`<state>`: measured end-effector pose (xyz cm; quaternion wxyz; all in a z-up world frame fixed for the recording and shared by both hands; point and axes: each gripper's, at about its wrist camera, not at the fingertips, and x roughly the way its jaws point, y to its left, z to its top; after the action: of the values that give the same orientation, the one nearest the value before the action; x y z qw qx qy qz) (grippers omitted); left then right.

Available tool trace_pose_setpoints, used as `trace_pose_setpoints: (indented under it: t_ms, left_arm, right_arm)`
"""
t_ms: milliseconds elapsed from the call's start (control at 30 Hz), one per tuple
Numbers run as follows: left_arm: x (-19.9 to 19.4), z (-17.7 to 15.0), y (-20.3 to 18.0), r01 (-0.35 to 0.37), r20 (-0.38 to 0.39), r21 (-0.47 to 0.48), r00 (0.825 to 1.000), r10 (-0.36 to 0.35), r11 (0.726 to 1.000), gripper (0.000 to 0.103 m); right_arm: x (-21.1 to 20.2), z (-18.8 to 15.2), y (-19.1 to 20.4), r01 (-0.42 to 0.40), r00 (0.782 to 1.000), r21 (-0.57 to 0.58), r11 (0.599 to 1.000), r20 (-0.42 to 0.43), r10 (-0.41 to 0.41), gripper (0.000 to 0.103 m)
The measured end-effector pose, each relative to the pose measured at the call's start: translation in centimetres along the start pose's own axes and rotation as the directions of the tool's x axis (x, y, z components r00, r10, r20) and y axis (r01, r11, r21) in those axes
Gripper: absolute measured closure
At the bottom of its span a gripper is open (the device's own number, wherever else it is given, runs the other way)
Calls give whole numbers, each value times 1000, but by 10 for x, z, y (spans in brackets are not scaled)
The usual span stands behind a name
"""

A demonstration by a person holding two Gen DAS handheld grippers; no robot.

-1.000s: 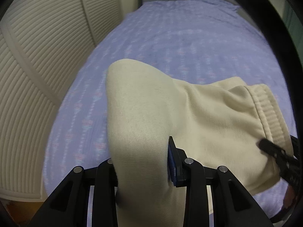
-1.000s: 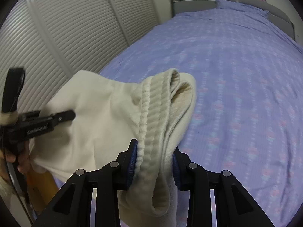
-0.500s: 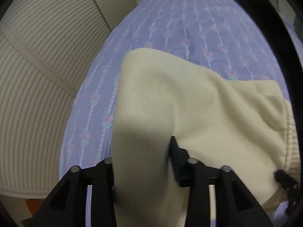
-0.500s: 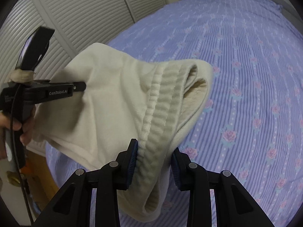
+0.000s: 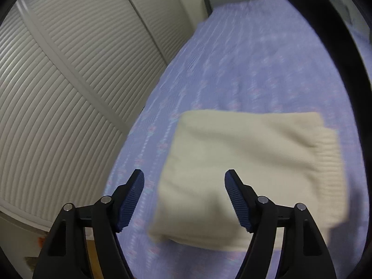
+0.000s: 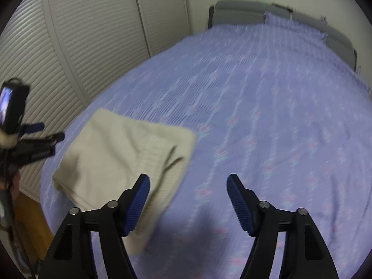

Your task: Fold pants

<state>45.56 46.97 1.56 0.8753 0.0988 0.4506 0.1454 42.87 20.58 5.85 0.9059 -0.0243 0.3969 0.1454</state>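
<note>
While both grippers hang over the bed, this is what shows:
Left gripper [image 5: 184, 179]: its blue fingers [image 5: 130, 201] are wide apart and opening more. Nothing is between them. They hold nothing.
Right gripper [image 6: 188, 182]: its blue fingers [image 6: 138, 203] are wide apart and opening too. They hold nothing.
Pants [image 5: 246, 169]: cream and folded into a flat square. They lie on the bed near its edge, free of both grippers. The ribbed waistband [image 5: 330, 162] is on the right side.
Bed [image 6: 267, 116]: it has a purple flowered cover.
Doors [image 5: 58, 81]: white and slatted, beside the bed.
Headboard [image 6: 241, 15]: grey, at the far end.
</note>
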Motion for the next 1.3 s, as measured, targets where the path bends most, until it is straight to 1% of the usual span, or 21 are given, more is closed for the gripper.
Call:
trace_pose_setpoints:
  t_ms: [67,133,200,267,333,400,500,633,700,833,933,1033,1167,1233,1300]
  left_arm:
    - [-27,-9,-15,27,31,-29,999,-26,999,29]
    - [-50,-19,-31,44,39,-59,998,-41,997,27]
    - [-72,-26,-51,71,50,-74,996,-67,995,25]
    - [-93,-36,-78,107,65,-67,993,-102,992,20]
    - [-115,-47,-102,139,88,-55,987,-133,989,20]
    - [-136,-59,-130,171,106,-48,981,-165,984,15]
    - [-160,-77,-170,211,128,-45,971,-204,976,14]
    - [-177,-96,-212,253,148,-33,958,-246,967,14]
    - [-183,-103,-227,266,166,-24,952,-259,964,14]
    - [-189,-120,-256,251,208,9,946,-247,968,14]
    - [-197,-139,-276,250,255,33,934,-250,968,14]
    - [-202,-159,-293,241,294,40,925,-242,970,13]
    - [-211,-186,-310,273,313,74,907,-282,959,13]
    - [-221,-200,-315,276,326,83,900,-288,957,13]
    - [-233,-212,-316,300,334,86,890,-311,950,13]
  right_arm:
    - [-18,-2,-12,8,1000,-3,1000,29,-7,25]
    - [-36,-3,-28,21,999,-16,1000,46,-20,20]
    - [-52,-10,-45,20,998,-27,999,54,-18,19]
    - [-70,-22,-65,30,998,-33,999,48,-28,18]
    - [-84,-38,-80,33,999,-34,999,40,-32,17]
    - [-95,-51,-95,49,998,-35,998,29,-48,17]
    - [-115,-81,-124,89,996,-39,995,16,-88,17]
    - [-134,-110,-159,112,994,-6,994,18,-112,17]
    - [-141,-126,-175,119,992,15,993,37,-119,17]
    - [-150,-158,-202,151,984,61,987,83,-156,17]
    - [-155,-185,-220,164,977,99,981,122,-176,17]
    - [-160,-212,-231,185,966,112,976,163,-201,17]
    - [-175,-247,-238,219,948,114,969,210,-239,17]
    - [-186,-261,-239,234,942,121,965,219,-256,17]
    - [-202,-273,-242,237,938,134,962,226,-263,17]
